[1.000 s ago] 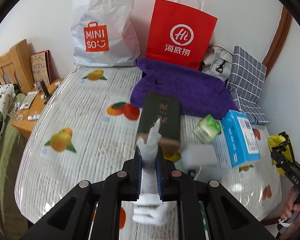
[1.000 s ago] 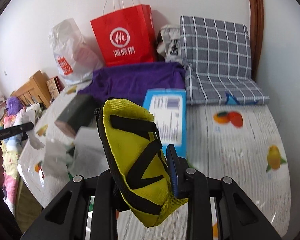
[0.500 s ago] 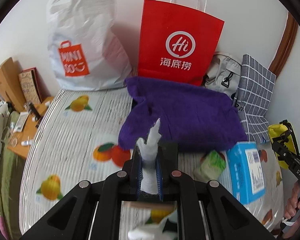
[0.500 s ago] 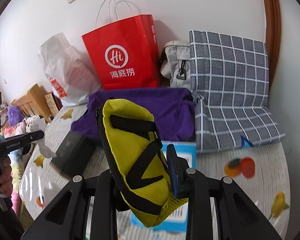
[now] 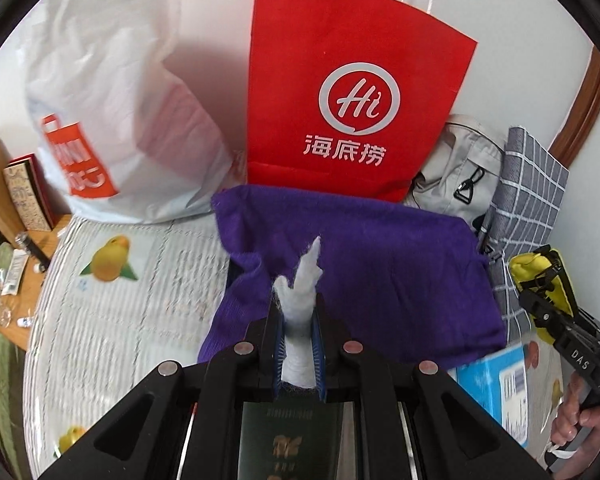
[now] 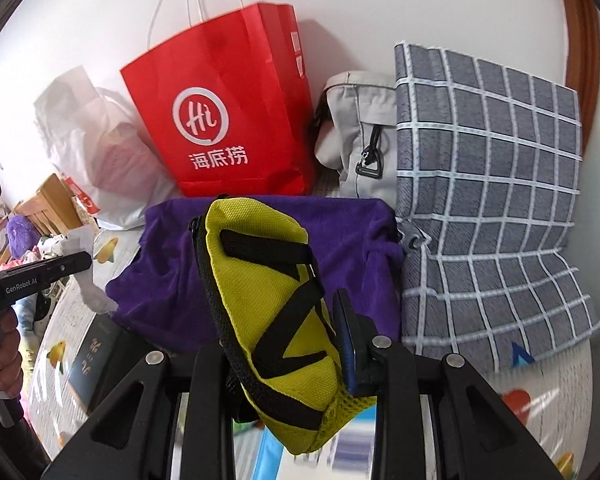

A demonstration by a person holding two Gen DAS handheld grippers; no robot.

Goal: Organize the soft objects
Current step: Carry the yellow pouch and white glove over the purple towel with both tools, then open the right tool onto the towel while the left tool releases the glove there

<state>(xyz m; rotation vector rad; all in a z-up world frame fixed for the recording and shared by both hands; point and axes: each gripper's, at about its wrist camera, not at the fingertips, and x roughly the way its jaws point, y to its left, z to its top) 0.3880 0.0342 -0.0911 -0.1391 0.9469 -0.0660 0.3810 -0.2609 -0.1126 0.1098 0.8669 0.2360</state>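
My left gripper (image 5: 298, 320) is shut on a white fuzzy cloth (image 5: 300, 280) whose tip sticks up past the pads. It hangs over the near edge of a purple cloth (image 5: 380, 272) lying on the fruit-print bed (image 5: 120, 320). My right gripper (image 6: 276, 320) is shut on a yellow mesh pouch (image 6: 268, 300) with black straps, also above the purple cloth (image 6: 160, 280). Each wrist view shows the other tool: the right gripper (image 5: 540, 304) with the pouch at the far right, the left gripper (image 6: 84, 260) with the white cloth at the left.
Against the wall stand a red paper bag (image 5: 352, 92), a white plastic bag (image 5: 120, 100), a grey backpack (image 5: 460, 168) and a checked pillow (image 6: 488, 200). A dark green box (image 5: 288, 440) lies under my left gripper, a blue box (image 5: 496, 384) to its right. A wooden bedside table (image 5: 24, 264) stands at left.
Both grippers have travelled forward over the bed toward the bags at the wall, still holding their loads. The dark box and blue box have slid beneath and behind the fingers.
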